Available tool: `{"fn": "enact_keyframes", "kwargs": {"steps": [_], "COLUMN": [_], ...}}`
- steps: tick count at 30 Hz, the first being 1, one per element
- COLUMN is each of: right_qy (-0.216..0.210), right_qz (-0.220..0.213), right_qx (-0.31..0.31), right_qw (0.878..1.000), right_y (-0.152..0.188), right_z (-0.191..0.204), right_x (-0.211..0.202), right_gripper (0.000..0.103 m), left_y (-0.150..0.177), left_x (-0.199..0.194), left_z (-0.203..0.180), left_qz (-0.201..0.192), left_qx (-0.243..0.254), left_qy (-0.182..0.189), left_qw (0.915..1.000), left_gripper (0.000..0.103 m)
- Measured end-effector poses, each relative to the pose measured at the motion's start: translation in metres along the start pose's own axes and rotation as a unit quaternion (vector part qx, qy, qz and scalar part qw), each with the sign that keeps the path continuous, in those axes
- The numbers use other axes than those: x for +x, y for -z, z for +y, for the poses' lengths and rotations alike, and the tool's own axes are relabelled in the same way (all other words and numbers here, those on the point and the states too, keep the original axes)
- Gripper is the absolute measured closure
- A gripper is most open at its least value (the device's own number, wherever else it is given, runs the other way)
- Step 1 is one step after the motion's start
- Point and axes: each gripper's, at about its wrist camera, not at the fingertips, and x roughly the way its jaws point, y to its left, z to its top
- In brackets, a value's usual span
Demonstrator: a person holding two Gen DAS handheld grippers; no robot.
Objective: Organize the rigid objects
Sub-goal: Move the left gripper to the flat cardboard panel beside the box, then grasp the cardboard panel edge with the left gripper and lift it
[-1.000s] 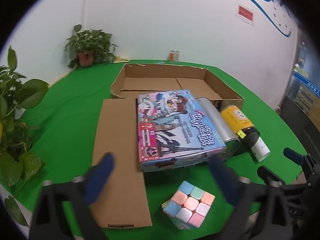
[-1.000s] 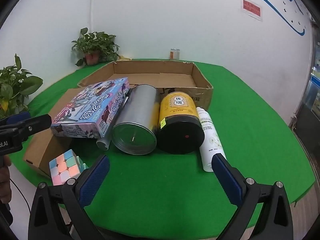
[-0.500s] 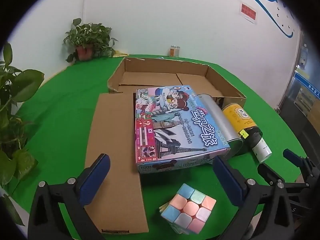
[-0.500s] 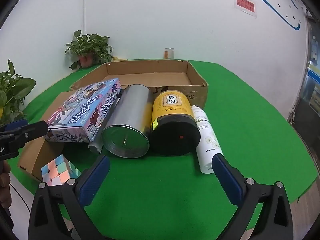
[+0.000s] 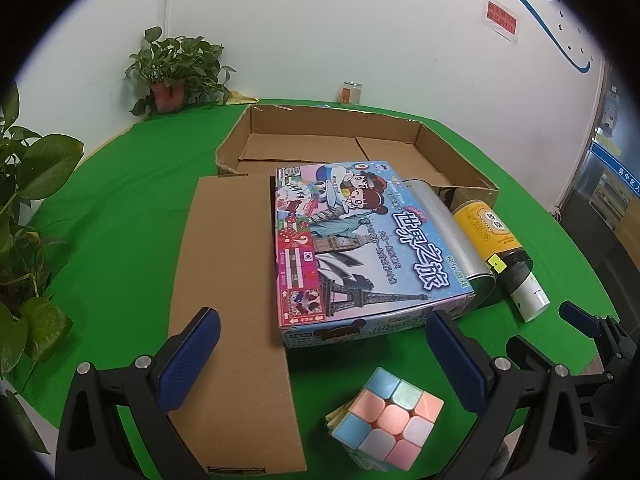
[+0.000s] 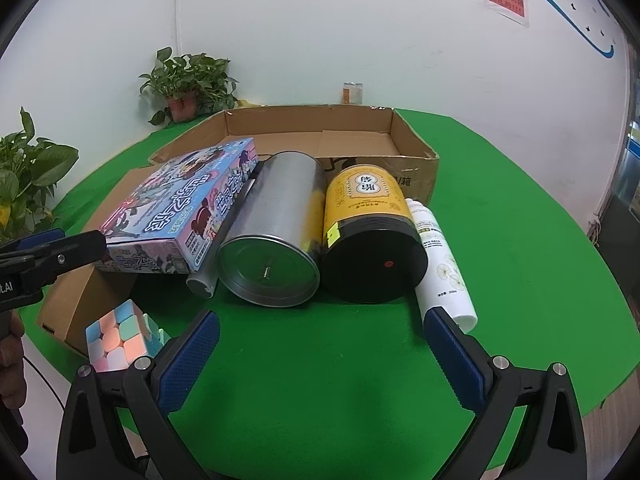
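Observation:
An open cardboard box (image 5: 456,152) lies on the green table, one flap (image 5: 228,288) folded flat toward me. A colourful board-game box (image 5: 360,240) rests against the flap and a silver tin (image 6: 276,240). Beside the tin lie a yellow canister with a black lid (image 6: 370,232) and a white bottle (image 6: 442,264). A pastel puzzle cube (image 5: 386,420) sits near the table's front edge. My left gripper (image 5: 320,356) stands open just above the cube, nothing between its fingers. My right gripper (image 6: 320,356) is open over bare green cloth in front of the tin and canister.
Potted plants stand at the back (image 5: 176,76) and at the left edge (image 5: 24,216). A small jar (image 5: 351,92) sits by the wall behind the box. The table's round edge (image 6: 592,396) drops off at the right. A hand (image 6: 10,356) shows at the left.
Both grippers' jaws have opened wider, the left most clearly. The right gripper has edged closer to the tin and canister.

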Motion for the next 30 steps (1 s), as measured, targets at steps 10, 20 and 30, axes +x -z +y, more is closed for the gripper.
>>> {"fn": "enact_keyframes", "kwargs": {"steps": [10, 20, 30], "right_qy": [-0.02, -0.227, -0.266], "right_qz": [-0.002, -0.024, 0.116], "right_qx": [-0.034, -0.073, -0.074], "right_qw": [0.999, 0.971, 0.954], "right_y": [-0.001, -0.012, -0.023], "right_z": [0.025, 0.086, 0.179], "right_x": [-0.008, -0.051, 0.0], "right_gripper": [0.0, 0.001, 0.009], "left_y": [0.001, 0.011, 0.018], "left_x": [-0.009, -0.016, 0.03], "left_z": [0.03, 0.104, 0.115], "left_qz": [0.005, 0.035, 0.11], "left_qx": [-0.028, -0.103, -0.144], "left_qy": [0.013, 0.081, 0.224], "left_qw": [0.9995, 0.9908, 0.9576], "left_gripper": [0.001, 0.001, 0.007]}}
